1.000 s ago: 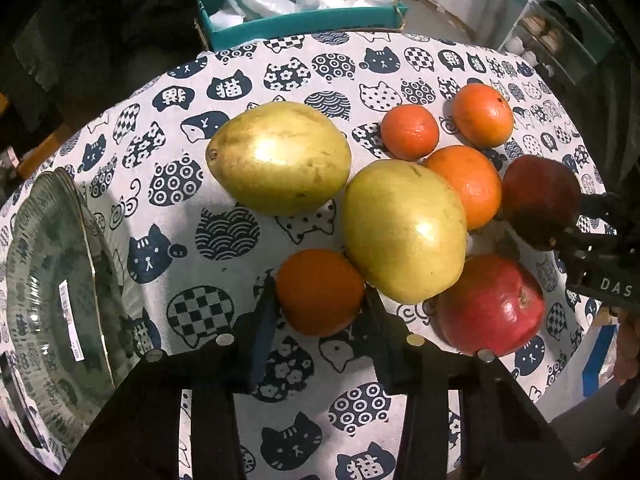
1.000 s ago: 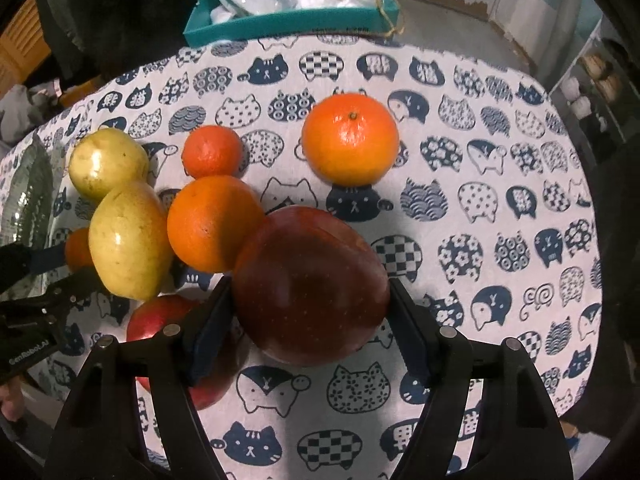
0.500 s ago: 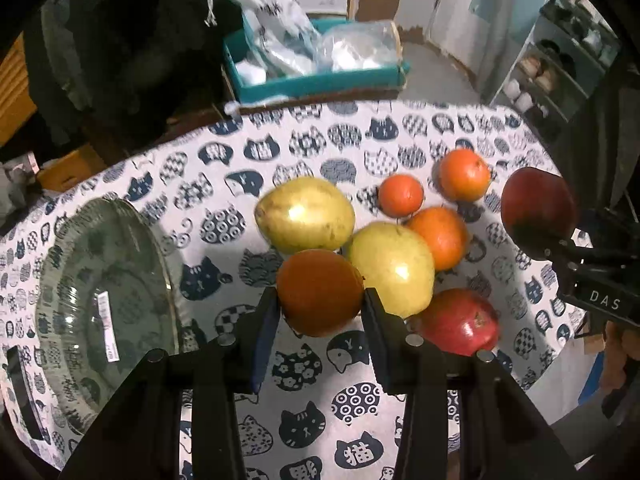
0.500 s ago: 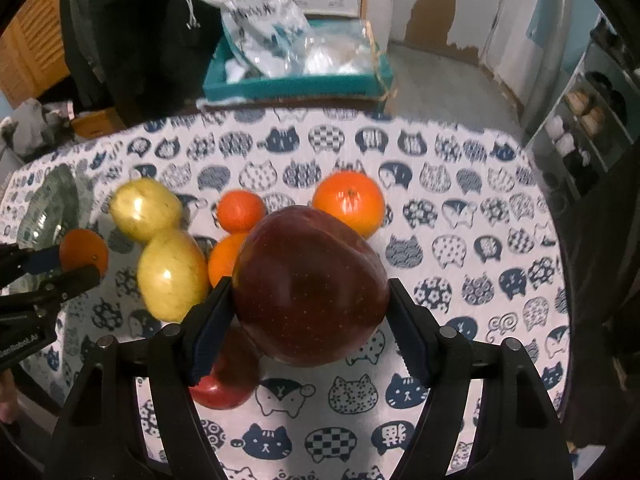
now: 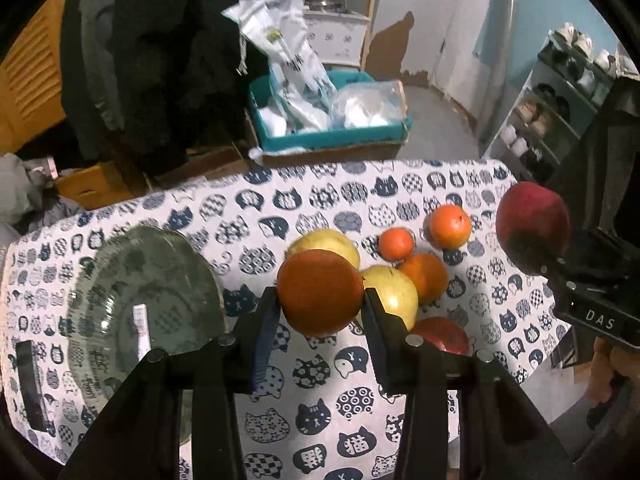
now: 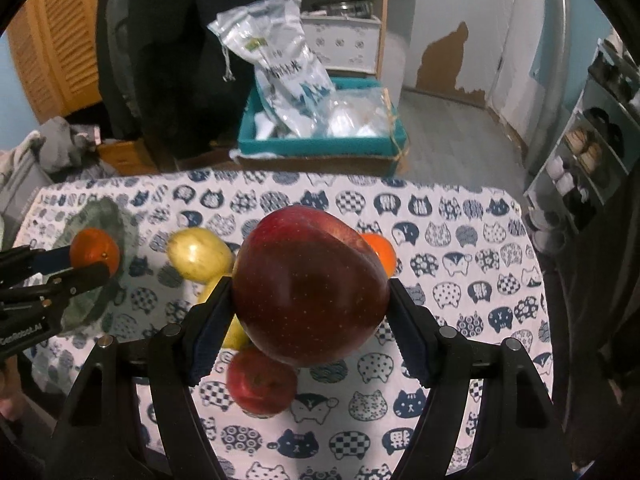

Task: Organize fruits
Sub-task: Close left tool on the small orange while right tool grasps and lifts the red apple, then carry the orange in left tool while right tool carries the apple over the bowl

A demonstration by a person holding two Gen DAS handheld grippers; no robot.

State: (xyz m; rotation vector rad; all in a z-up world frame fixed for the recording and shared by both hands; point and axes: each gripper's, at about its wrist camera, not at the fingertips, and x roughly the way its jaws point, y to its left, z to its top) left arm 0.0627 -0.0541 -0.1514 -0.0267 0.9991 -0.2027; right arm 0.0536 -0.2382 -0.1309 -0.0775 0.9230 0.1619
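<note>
The left gripper (image 5: 320, 304) was clamped on an orange (image 5: 320, 292), held clear above the cloth (image 5: 280, 400). The right gripper (image 6: 310, 320) was clamped on a red apple (image 6: 310, 304), likewise aloft. The plate (image 5: 120, 280) lay at nine o'clock of the orange; the fruit pile (image 5: 400, 280) sat at three o'clock.

Risks, as judged: both fruits are round and smooth-skinned, gripped at two narrow pads only; a jolt or tilt could roll either out. The apple is wide and heavy, overhanging its jaws. A drop onto the pile could scatter fruit off the table.

Orange: dull, unblemished. Apple: dark red, speckled, glossy.
</note>
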